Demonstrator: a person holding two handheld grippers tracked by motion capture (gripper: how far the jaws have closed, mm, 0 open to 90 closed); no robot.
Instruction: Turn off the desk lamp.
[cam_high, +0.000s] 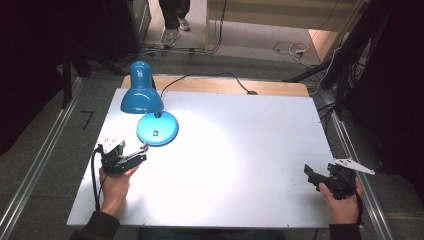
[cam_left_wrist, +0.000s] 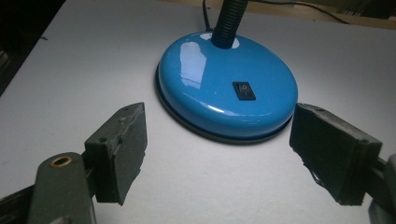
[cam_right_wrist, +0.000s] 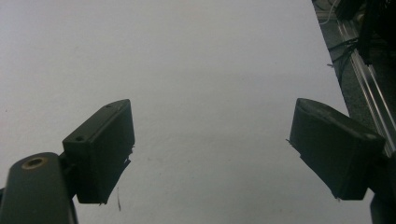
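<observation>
My left claw (cam_left_wrist: 217, 154) is wide open and holds nothing. It sits at 8 o'clock on the white desk (cam_high: 240, 165), just beside the round foot of the blue lamp (cam_high: 157, 128), which stands at 10 o'clock. My right claw (cam_right_wrist: 212, 154) is wide open too, at 4 o'clock, over bare desk.

The right gripper (cam_right_wrist: 212, 149) has its two black jaws spread wide apart, with nothing between them. Beneath and ahead of the jaws lies the white table surface (cam_right_wrist: 187, 60), bare and evenly lit. Beyond the jaw on the view's right, the table edge meets a metal rail (cam_right_wrist: 369, 88), with dark cables (cam_right_wrist: 348, 56) above it.
</observation>
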